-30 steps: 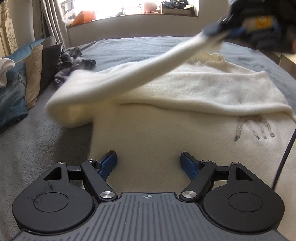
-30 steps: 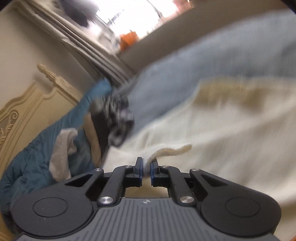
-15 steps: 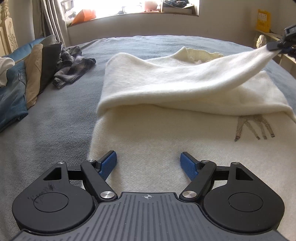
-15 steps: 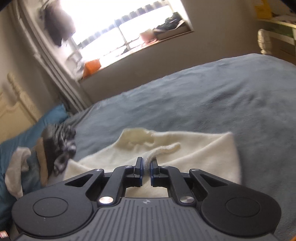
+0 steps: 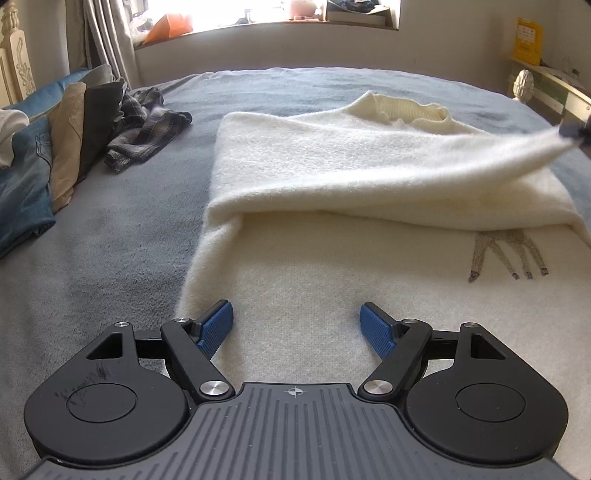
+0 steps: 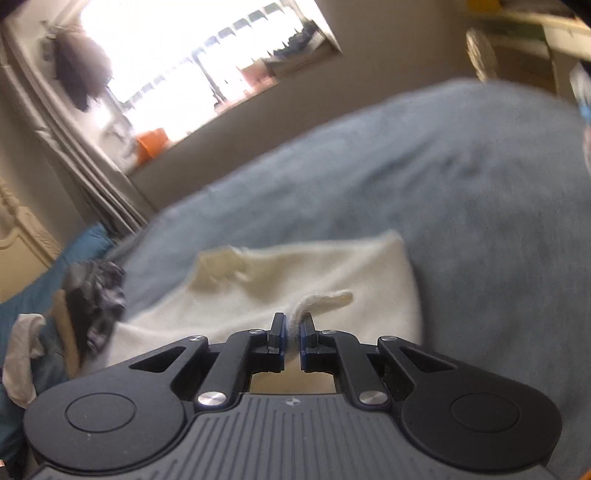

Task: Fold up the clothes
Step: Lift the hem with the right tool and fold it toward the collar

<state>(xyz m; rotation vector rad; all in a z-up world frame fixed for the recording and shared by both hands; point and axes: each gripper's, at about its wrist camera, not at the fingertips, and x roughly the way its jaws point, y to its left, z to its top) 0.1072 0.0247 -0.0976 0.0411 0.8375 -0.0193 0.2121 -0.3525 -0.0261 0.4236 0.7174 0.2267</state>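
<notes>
You have a cream knit sweater (image 5: pixel 332 280) lying flat on the grey bed (image 5: pixel 103 236), ribbed collar (image 5: pixel 410 110) at the far end. Its sleeve (image 5: pixel 369 173) is folded across the chest, covering the upper part of a brown animal motif (image 5: pixel 506 254) whose legs show below the fold. The sleeve's cuff (image 6: pixel 325 299) is raised off the body at the right edge, pinched.

Bright window (image 5: pixel 266 9), grey curtains (image 5: pixel 107 40), beige wall (image 5: pixel 295 46)
</notes>
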